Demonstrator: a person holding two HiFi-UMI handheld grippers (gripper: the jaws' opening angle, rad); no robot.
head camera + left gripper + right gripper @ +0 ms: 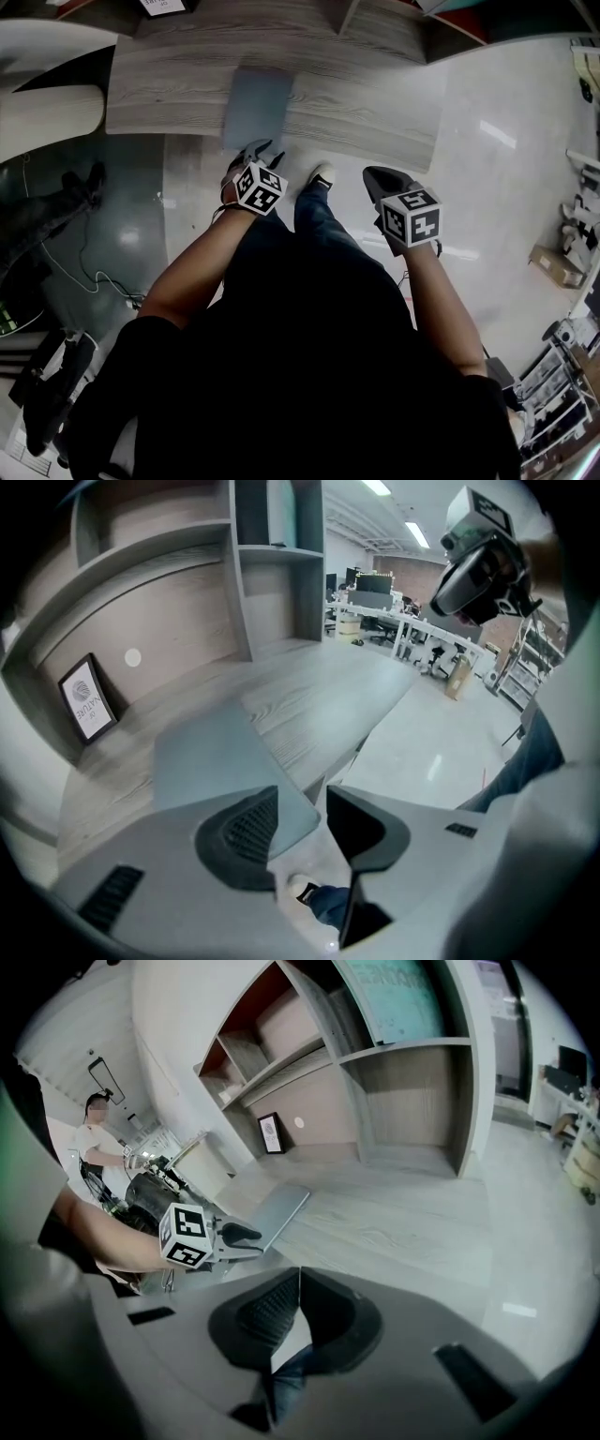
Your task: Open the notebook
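— Where do we stand at the pale wood-grain desk [375,112]?
— Both our forearms [187,272] reach down toward its front edge, where one closed grey-blue notebook [258,103] lies flat.
— Our two grippers?
— Left gripper [302,794] at that edge, jaws apart, empty; right gripper [298,1271] short of the desk, jaws together, empty. One black-framed picture [89,697] leans at the desk's back, print unreadable.

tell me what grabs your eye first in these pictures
A closed grey notebook lies at the near edge of the wooden desk. The left tongs hover just short of it with jaws apart, gripping nothing. The right tongs hang shut over the pale floor beside the desk.
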